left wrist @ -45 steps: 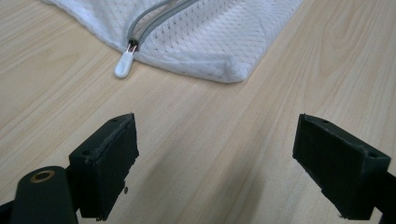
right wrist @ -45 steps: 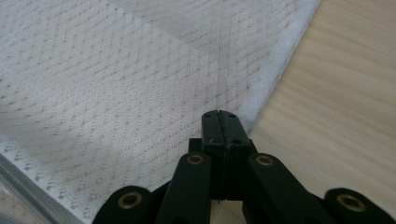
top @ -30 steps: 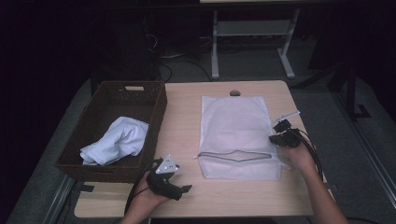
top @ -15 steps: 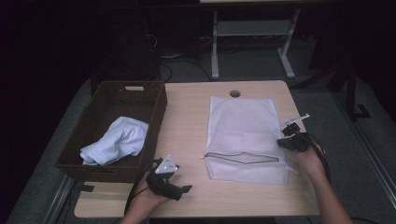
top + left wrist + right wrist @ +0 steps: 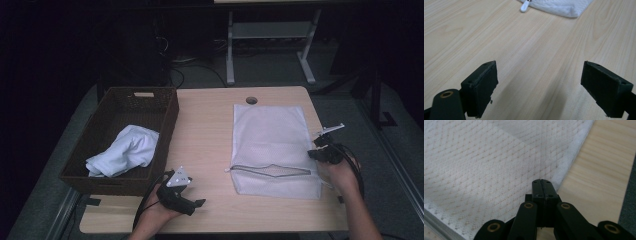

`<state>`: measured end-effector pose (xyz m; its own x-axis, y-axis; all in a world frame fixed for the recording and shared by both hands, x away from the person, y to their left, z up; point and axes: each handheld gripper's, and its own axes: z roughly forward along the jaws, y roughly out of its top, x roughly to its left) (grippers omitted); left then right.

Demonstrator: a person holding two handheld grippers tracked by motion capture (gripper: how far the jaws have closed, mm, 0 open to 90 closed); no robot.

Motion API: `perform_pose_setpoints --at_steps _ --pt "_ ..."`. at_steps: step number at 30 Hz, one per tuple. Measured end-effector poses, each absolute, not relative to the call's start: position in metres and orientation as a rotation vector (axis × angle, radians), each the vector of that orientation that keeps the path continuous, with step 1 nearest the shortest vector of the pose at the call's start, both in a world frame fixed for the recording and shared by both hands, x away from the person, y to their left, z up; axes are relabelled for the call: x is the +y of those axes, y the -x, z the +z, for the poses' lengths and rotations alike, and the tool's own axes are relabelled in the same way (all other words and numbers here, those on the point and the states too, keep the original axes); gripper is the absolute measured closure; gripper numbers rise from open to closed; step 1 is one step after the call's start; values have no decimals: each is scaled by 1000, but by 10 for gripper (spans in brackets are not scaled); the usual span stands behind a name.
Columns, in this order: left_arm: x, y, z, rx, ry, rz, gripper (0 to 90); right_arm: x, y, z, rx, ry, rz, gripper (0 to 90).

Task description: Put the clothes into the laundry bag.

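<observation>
A white mesh bag (image 5: 270, 135) lies flat on the right half of the table, its zipper (image 5: 272, 170) partly open near the front. My right gripper (image 5: 314, 154) is at the bag's right edge; in the right gripper view its jaws (image 5: 541, 182) are shut on the edge of the mesh bag (image 5: 486, 157), and a crease runs up from them. My left gripper (image 5: 197, 204) rests near the table's front edge, open, with only bare wood between its jaws (image 5: 539, 87). The bag's corner (image 5: 564, 6) and zipper pull (image 5: 524, 6) lie well ahead of it.
A dark wicker basket (image 5: 170, 117) stands at the table's left with a crumpled white cloth (image 5: 125, 150) inside. A cable hole (image 5: 251, 100) sits near the far edge. Bare wood (image 5: 205, 130) lies between basket and bag.
The mesh bag has slid to the right across the table along with my right gripper. The left gripper has stayed in place.
</observation>
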<state>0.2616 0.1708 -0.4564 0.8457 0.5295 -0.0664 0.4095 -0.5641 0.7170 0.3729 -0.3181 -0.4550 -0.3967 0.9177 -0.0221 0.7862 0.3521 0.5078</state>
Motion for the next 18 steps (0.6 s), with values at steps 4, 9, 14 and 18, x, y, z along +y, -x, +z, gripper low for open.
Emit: perform_pose_setpoints --at_steps 4,9,14,18 --pt "171 -261 -456 677 -2246 202 135 -326 -371 -455 2300 -1531 605 900" --pt "173 -260 -454 674 -2240 206 135 -339 -369 -455 2272 -1560 599 900" --pt "173 -260 -454 678 -2237 208 135 -355 -367 -456 2237 -1609 610 900" --pt "173 -259 -453 674 -2243 211 135 -365 -365 -456 2209 -1638 603 900"
